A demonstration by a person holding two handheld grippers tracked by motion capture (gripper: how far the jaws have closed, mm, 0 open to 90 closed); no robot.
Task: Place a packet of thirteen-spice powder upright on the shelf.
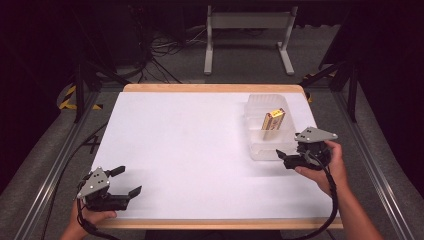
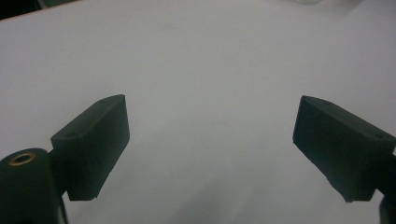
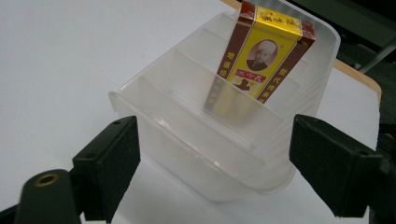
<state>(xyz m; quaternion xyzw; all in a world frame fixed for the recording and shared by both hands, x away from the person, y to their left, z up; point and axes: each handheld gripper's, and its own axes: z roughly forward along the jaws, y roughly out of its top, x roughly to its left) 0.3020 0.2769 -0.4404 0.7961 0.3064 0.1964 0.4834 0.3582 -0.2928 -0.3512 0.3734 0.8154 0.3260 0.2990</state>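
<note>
Both jaws are wide open: left gripper (image 1: pixel 122 181) idle, right gripper (image 3: pixel 212 163) maybe reaching the clear bin (image 3: pixel 187 140); go slowly, don't bump the box (image 3: pixel 261 56).

We are seeing grey carpeted floor (image 1: pixel 165 65) lying dim beyond table; white metal stand (image 1: pixel 247 35) standing behind, black cables (image 1: pixel 160 47) tangling left, darkness filling far room.

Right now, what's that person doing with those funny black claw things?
A person holds one gripper in each hand at a white table. The right gripper sits open beside a clear plastic bin, where a yellow and brown box stands tilted in one slot. The left gripper waits open near the table's front corner, holding nothing.
</note>
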